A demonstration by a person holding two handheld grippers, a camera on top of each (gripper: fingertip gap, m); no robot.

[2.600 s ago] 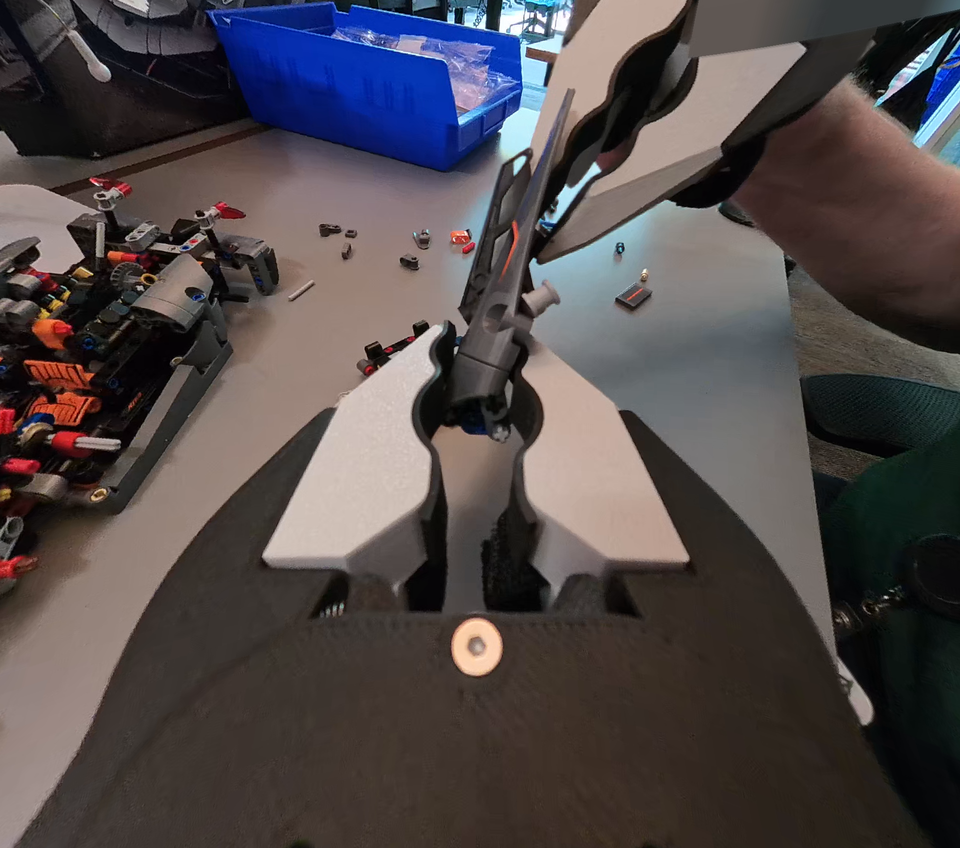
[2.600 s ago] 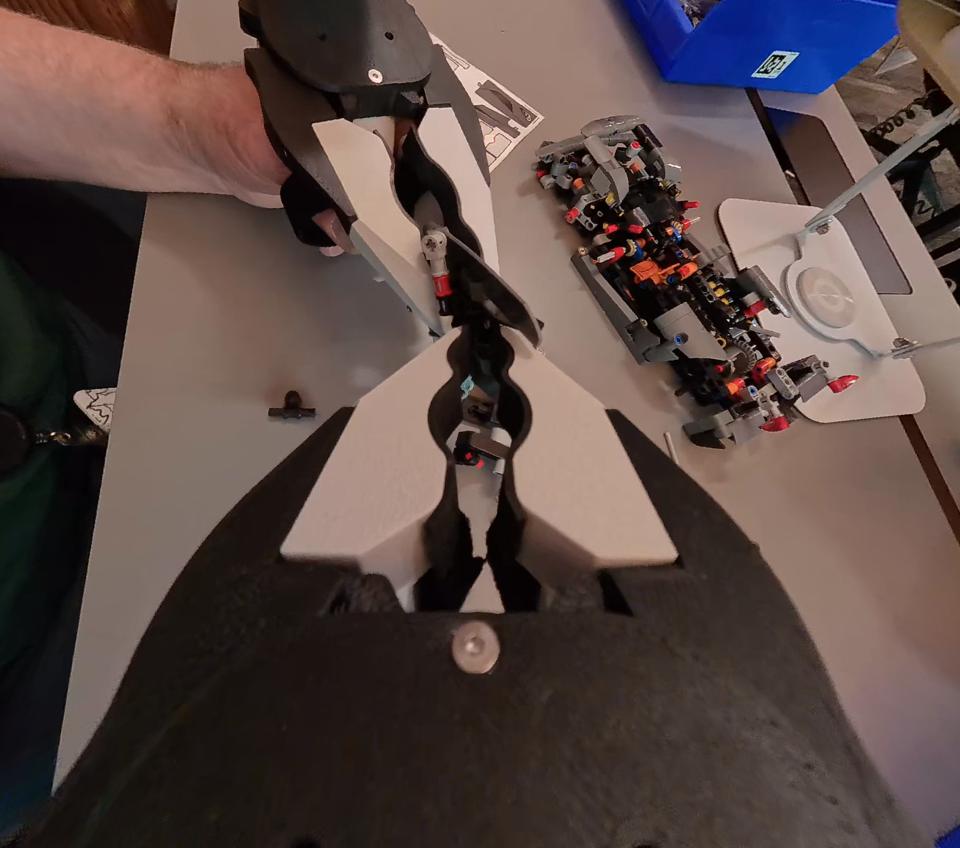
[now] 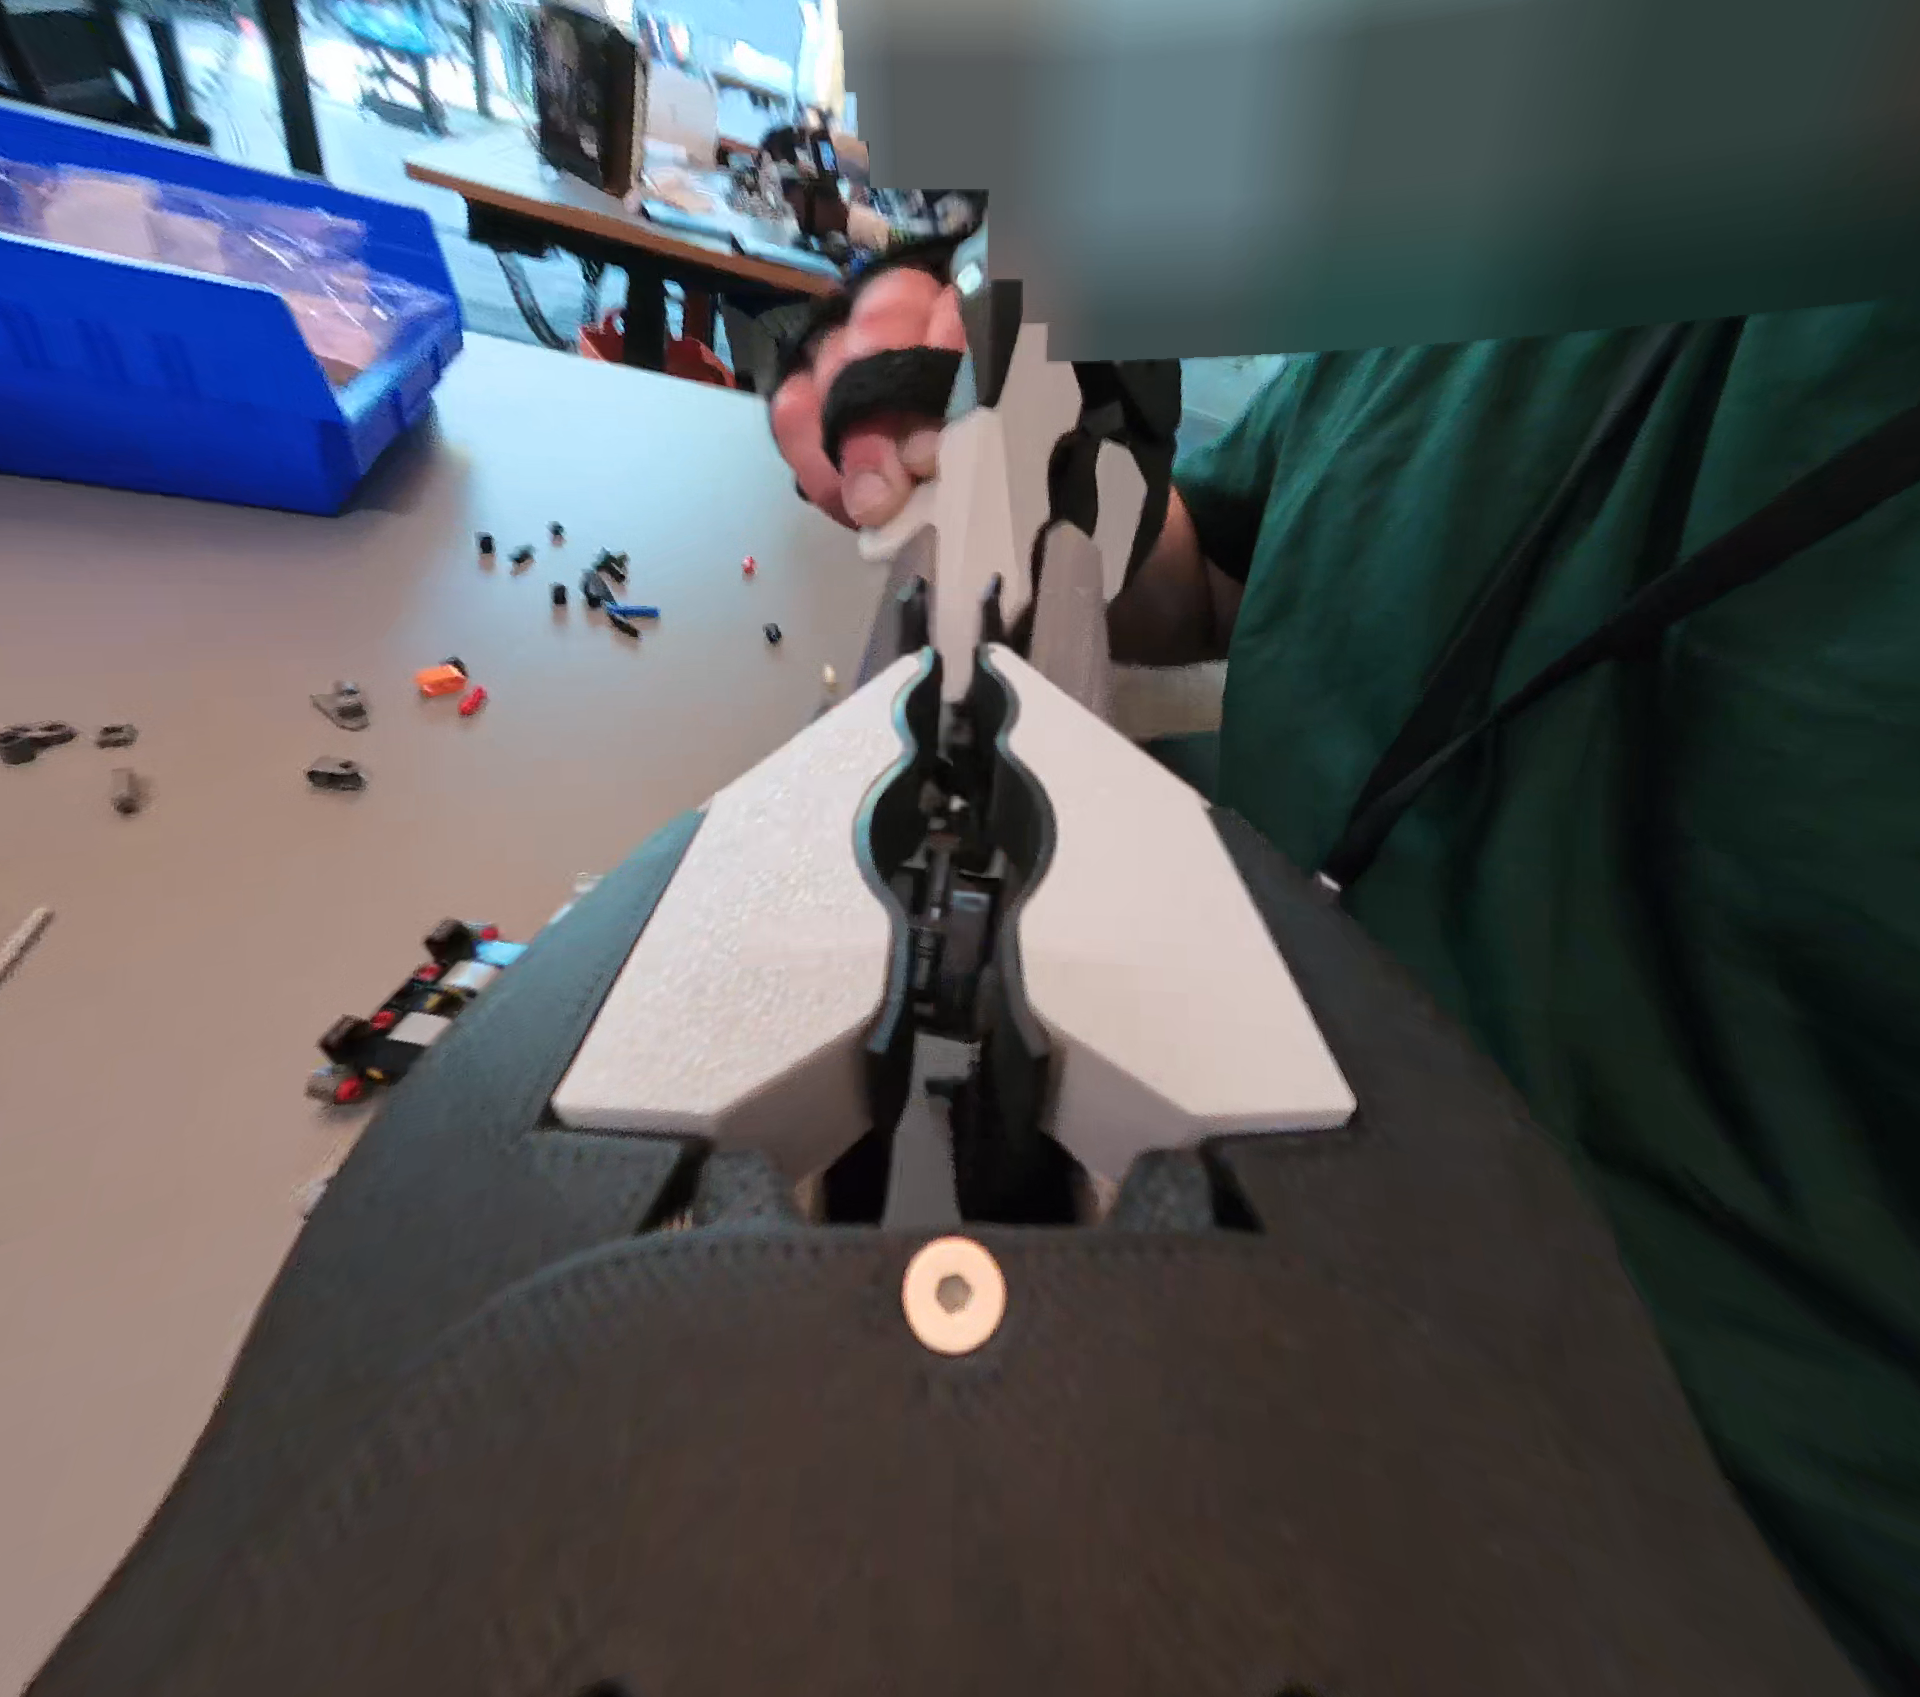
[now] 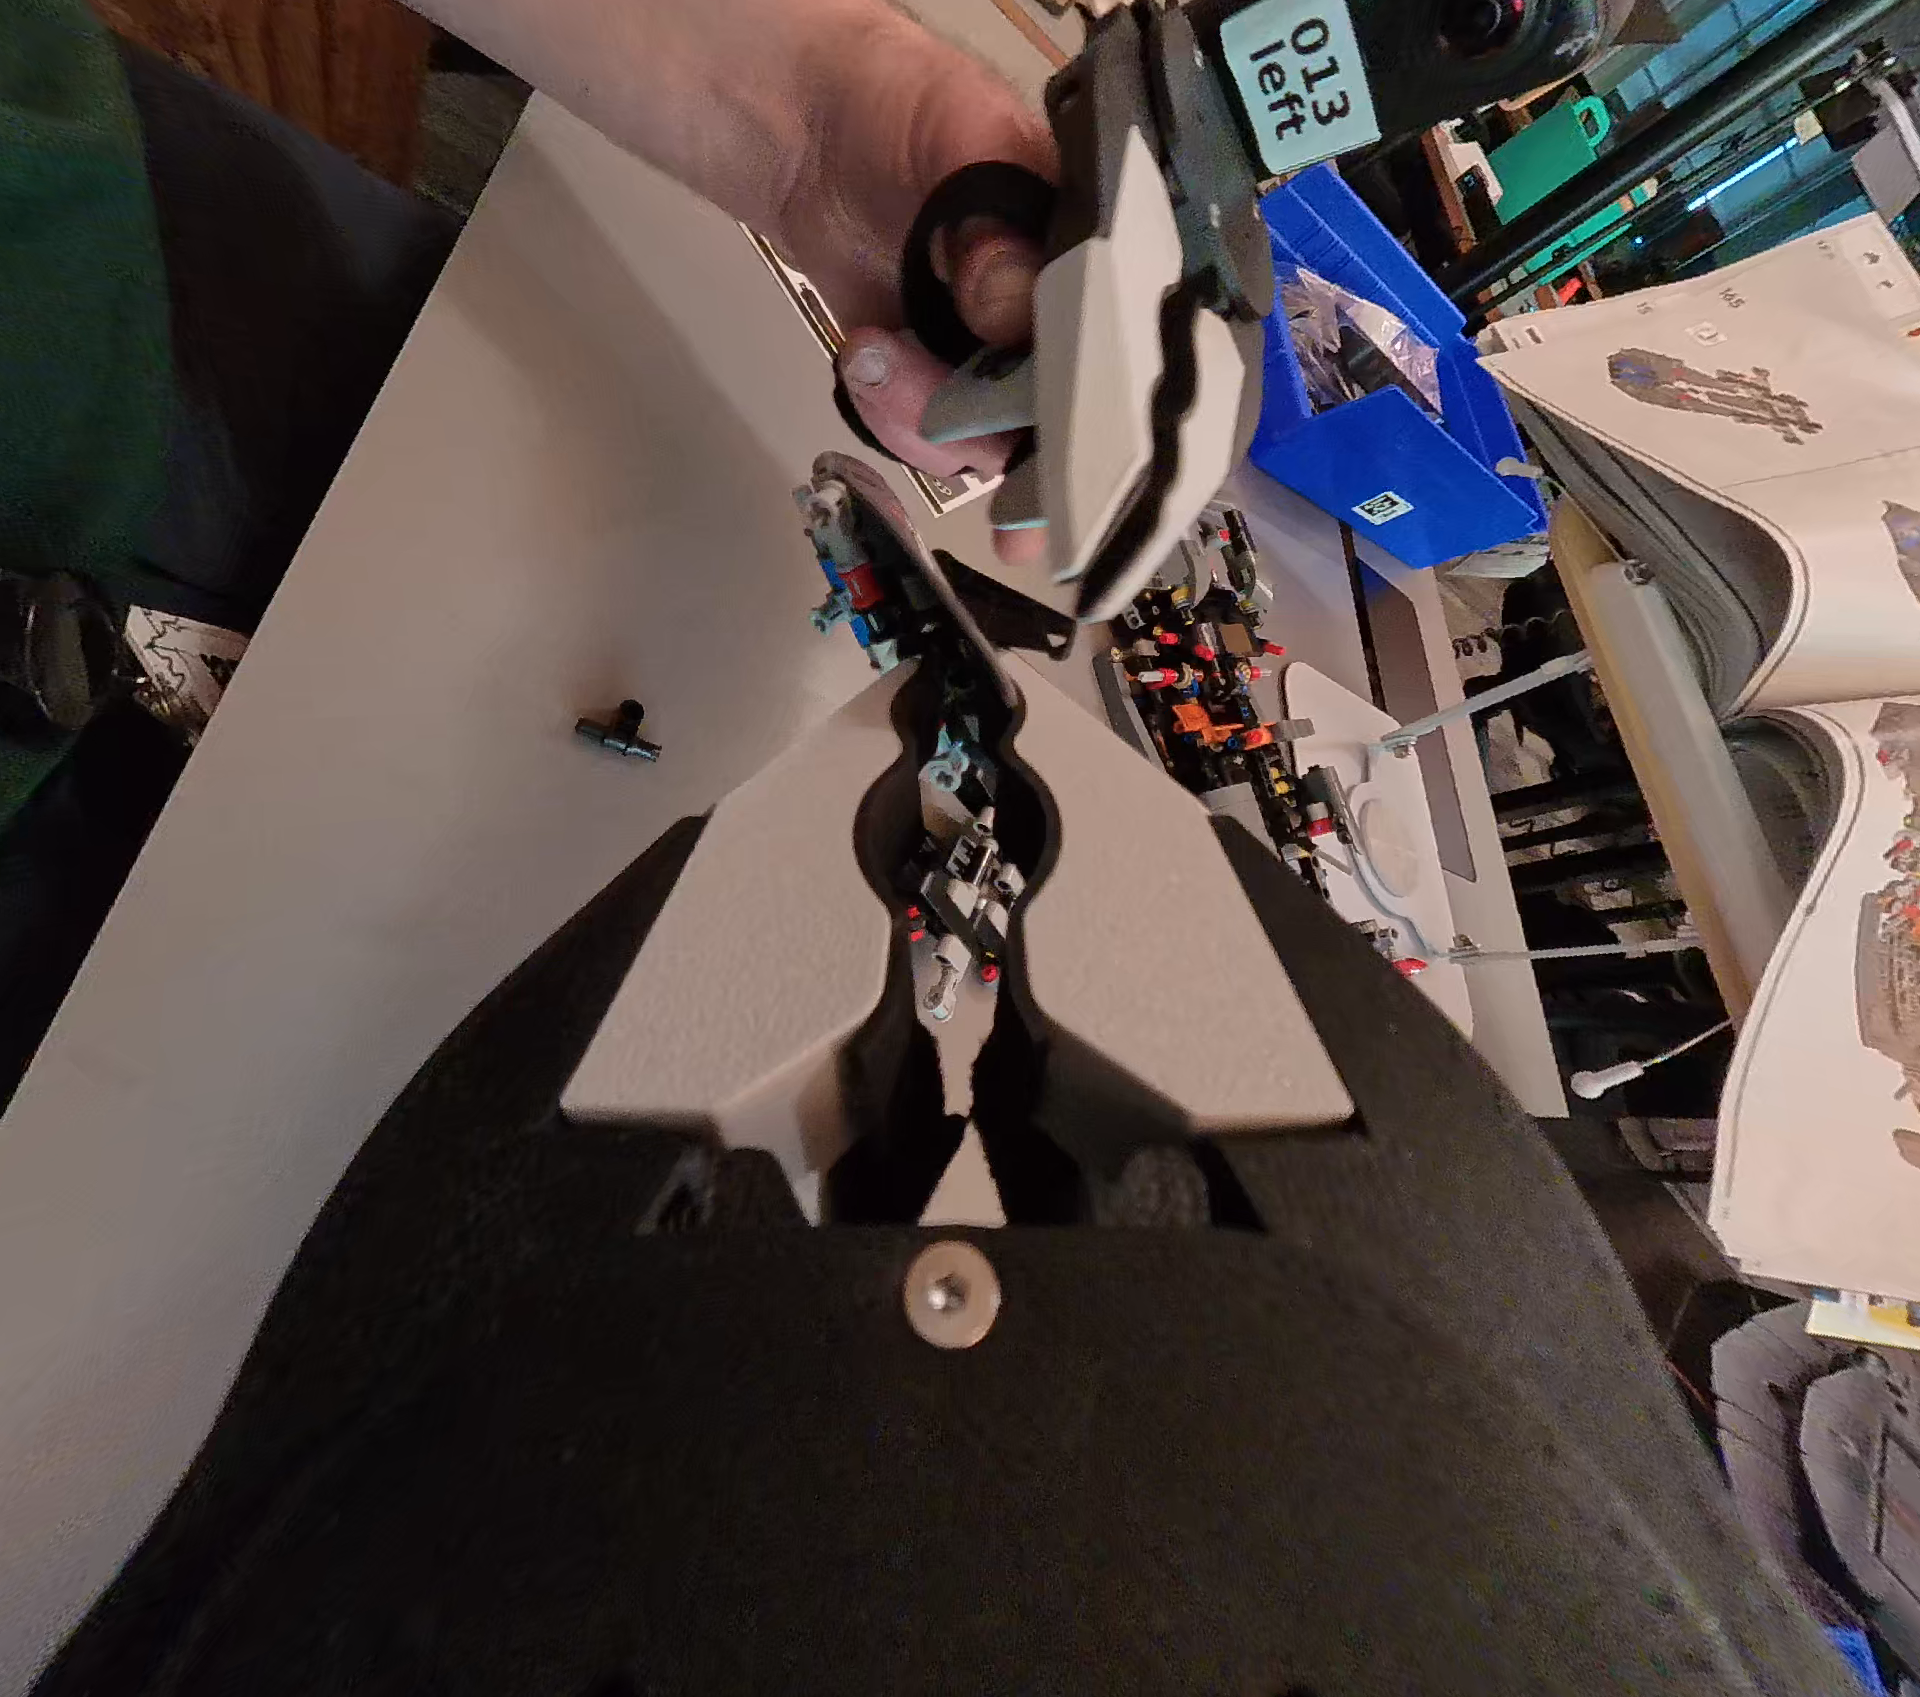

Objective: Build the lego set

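The pale grey counter (image 4: pixel 343 816) carries everything, with a person in a green shirt (image 3: pixel 1558 816) seated at it. An open instruction booklet with printed model pictures (image 4: pixel 1766 629) stands at the right edge in the right wrist view, beside a blue plastic bin holding clear bags (image 4: pixel 1382 442). The large, partly built dark grey lego car chassis with orange and red pins (image 4: pixel 1205 712) lies on the counter between the bin and the tools. The right tool (image 4: pixel 961 681) is narrowed onto a dark lego subassembly with blue and red pins (image 4: pixel 873 587), held in the air above the counter. The left tool (image 4: pixel 1091 598) is closed on a black panel piece (image 4: pixel 1003 608) at that subassembly's far end, so both tools meet on it. In the left wrist view the left tool (image 3: pixel 956 671) shows dark parts between its fingers. Small loose lego pieces (image 3: pixel 592 587) lie scattered on the counter, and a black axle connector (image 4: pixel 620 731) lies apart, left of the tools.
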